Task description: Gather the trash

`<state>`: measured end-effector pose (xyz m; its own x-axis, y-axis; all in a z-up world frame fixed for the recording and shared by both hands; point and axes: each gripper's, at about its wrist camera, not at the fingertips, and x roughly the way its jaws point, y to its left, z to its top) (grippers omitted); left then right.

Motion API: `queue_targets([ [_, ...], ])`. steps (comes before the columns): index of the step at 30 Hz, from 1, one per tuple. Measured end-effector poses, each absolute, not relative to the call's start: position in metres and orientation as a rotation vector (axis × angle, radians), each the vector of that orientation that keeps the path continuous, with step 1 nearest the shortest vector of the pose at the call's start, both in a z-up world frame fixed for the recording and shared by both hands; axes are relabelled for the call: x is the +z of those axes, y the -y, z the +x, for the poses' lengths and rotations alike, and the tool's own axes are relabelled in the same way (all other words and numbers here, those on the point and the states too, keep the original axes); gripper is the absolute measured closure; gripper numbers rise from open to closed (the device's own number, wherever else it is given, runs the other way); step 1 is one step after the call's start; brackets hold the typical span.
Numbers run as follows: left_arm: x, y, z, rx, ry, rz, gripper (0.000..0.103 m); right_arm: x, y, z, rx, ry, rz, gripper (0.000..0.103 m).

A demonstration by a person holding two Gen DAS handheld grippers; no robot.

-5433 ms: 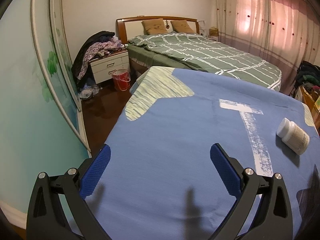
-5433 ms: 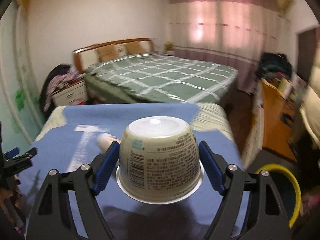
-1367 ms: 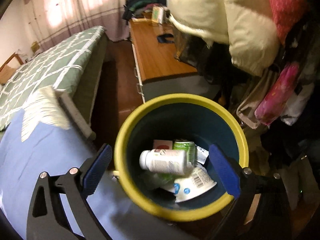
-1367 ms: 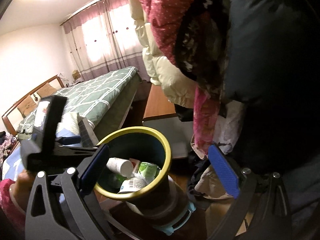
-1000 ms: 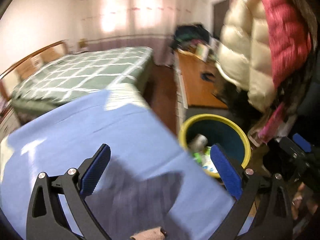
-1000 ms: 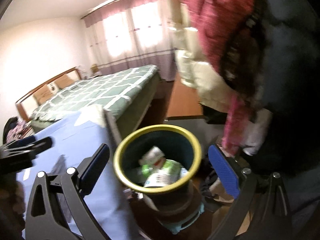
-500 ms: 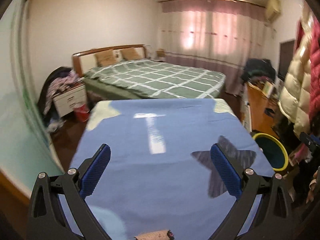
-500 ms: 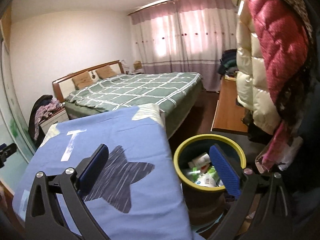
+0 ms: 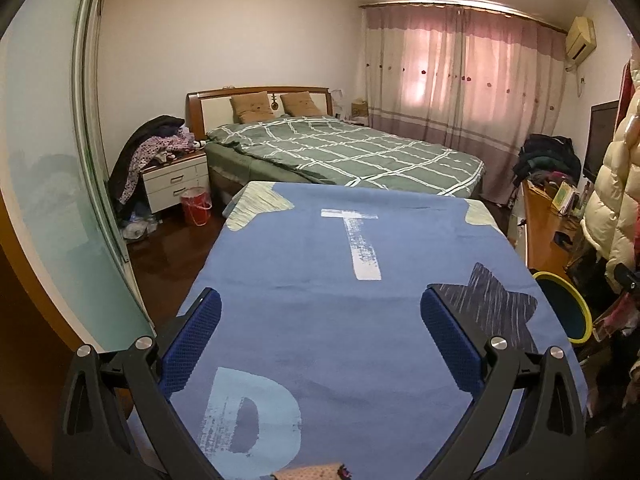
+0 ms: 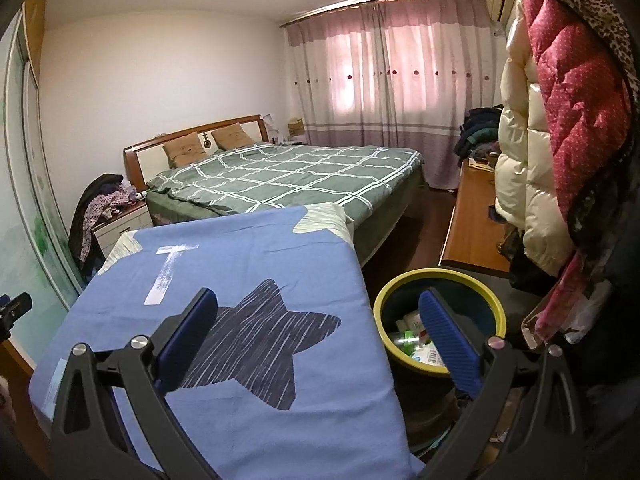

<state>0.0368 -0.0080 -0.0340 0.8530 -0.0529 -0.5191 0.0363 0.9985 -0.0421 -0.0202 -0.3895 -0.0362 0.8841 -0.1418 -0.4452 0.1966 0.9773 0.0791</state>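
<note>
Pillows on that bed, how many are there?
2. Both lean side by side against the headboard: one pillow on the left, the other on the right. The quilt could hide more.

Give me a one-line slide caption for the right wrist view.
Open right gripper above the blue sheet, beside the yellow-rimmed bin holding collected trash.

Blue cloth (image 9: 320, 280) under both grippers w/ white T, pale-blue D, dark navy streaked star. Bin (image 10: 440, 280) by right gripper's (image 10: 320, 334) right pad: yellow rim, dark teal inside, prob. Bed (image 9: 340, 152) ahead: green, white grid.
</note>
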Motion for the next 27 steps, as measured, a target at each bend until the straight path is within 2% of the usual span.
queue_targets([
  [27,-0.028,0.022,0.040,-0.057,-0.552,-0.020,0.005,-0.038,0.391,-0.018,-0.173,-0.454,0.133,0.007],
])
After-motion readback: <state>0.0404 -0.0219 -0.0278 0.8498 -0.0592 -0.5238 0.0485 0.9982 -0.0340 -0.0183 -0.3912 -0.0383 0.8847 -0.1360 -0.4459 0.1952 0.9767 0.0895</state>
